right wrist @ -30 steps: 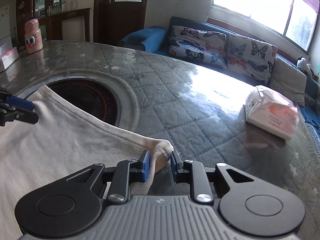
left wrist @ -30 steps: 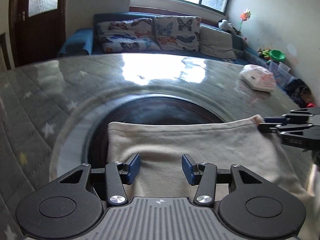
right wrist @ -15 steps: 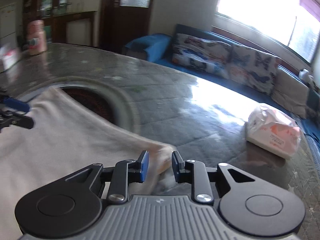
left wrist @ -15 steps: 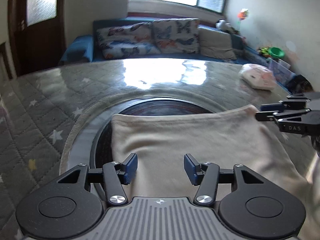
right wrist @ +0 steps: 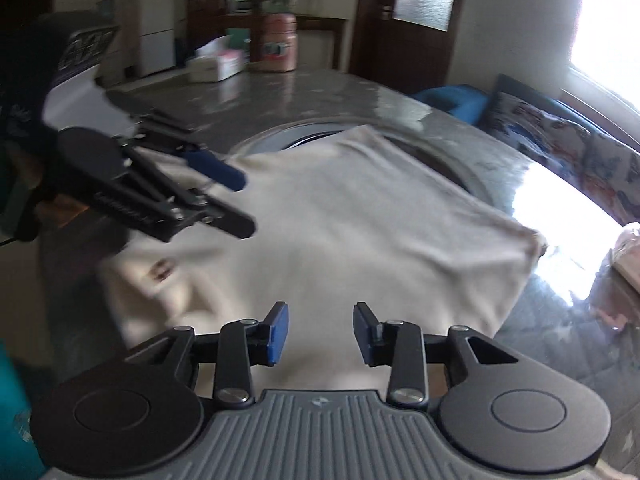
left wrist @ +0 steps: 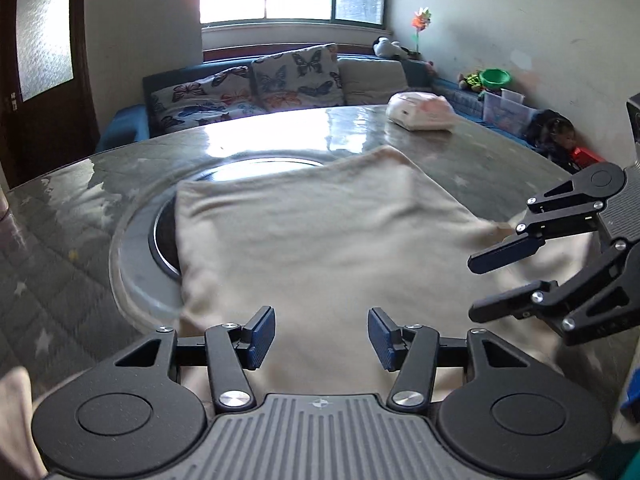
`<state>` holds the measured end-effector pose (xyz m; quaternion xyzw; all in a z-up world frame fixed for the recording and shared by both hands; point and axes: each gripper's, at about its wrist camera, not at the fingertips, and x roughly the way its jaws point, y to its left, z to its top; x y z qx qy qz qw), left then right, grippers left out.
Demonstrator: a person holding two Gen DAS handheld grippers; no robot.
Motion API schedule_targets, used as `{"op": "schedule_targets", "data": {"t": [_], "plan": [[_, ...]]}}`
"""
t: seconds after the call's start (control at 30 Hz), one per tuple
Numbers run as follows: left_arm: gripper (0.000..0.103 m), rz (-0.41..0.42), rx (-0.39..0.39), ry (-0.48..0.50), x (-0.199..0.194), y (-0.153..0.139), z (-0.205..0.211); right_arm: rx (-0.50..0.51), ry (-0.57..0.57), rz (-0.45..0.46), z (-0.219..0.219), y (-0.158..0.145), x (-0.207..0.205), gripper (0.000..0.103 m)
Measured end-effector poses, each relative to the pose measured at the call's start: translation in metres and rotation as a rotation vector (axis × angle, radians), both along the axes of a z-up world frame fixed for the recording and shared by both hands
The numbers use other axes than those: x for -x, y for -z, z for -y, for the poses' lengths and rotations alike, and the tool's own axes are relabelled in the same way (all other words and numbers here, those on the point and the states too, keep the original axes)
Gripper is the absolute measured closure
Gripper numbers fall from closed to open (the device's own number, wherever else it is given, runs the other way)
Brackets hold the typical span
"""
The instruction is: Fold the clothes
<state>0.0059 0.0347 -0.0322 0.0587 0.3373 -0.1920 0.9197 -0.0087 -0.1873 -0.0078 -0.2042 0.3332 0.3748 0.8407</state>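
A cream garment point(left wrist: 320, 236) lies flat on the round grey table, partly over its dark centre ring point(left wrist: 160, 236); it also shows in the right wrist view point(right wrist: 340, 232). My left gripper point(left wrist: 321, 338) is open and empty above the garment's near edge, and appears in the right wrist view point(right wrist: 236, 200) at the left. My right gripper point(right wrist: 319, 334) is open and empty over the garment's near side; in the left wrist view point(left wrist: 490, 284) it hovers open at the garment's right edge.
A white and pink tissue pack point(left wrist: 420, 110) lies at the table's far right. A pink bottle point(right wrist: 276, 42) and a tissue box point(right wrist: 216, 64) stand at the far edge in the right wrist view. A sofa with butterfly cushions point(left wrist: 260, 88) is behind the table.
My right gripper let go of the garment's corner, opened and swung back towards the left. The garment now lies flat. My left gripper stayed open and pulled back a little.
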Motion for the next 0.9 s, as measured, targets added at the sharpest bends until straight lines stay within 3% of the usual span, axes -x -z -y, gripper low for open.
{"op": "schedule_targets", "data": {"t": [0.23, 0.33, 0.53, 0.9], "plan": [[0.046, 0.032, -0.035, 0.011, 0.035, 0.008, 0.006, 0.015, 0.006, 0.088, 0.011, 0.008, 0.046, 0.062], [0.046, 0.046, -0.039, 0.004, 0.037, 0.002, 0.007, -0.031, 0.06, 0.061, 0.024, 0.002, 0.049, 0.062], [0.046, 0.049, -0.016, 0.027, 0.028, -0.01, 0.023, -0.153, 0.298, 0.031, 0.079, -0.016, 0.043, 0.062], [0.045, 0.037, 0.025, 0.145, 0.019, -0.01, 0.084, -0.105, 0.801, 0.089, 0.186, -0.005, 0.019, 0.062]]}}
